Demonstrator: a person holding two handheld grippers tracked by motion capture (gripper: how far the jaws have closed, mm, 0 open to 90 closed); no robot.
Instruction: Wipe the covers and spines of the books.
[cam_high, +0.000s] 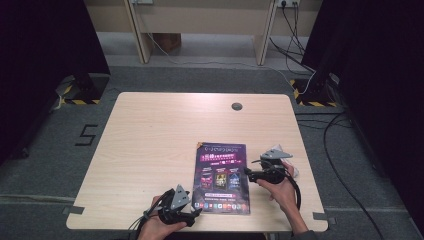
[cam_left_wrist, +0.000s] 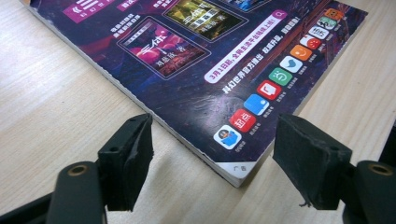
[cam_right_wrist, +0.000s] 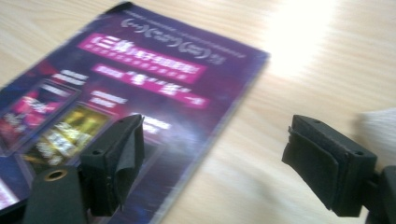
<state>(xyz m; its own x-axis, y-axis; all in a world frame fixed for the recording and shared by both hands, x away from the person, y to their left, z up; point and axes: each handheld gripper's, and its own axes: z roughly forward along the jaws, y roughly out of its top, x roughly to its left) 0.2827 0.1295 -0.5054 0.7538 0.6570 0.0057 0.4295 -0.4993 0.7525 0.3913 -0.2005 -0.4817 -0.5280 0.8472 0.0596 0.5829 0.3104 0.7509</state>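
High view: magazine (cam_high: 221, 178) lies flat, purple cover up, on the near right part of the wooden table (cam_high: 150, 140). Left gripper (cam_high: 196, 214) held low at the magazine's near left corner, hand under it at the table edge. Right gripper (cam_high: 248, 173) at the magazine's right edge, forearm angled in from below. Grey floor, cables, dark curtains at both sides.

Left gripper view: jaws spread wide, nothing between them; magazine (cam_left_wrist: 196, 70) corner lies just ahead.

Right gripper view: jaws wide apart, empty, straddling the magazine's (cam_right_wrist: 140, 88) edge; picture blurred.
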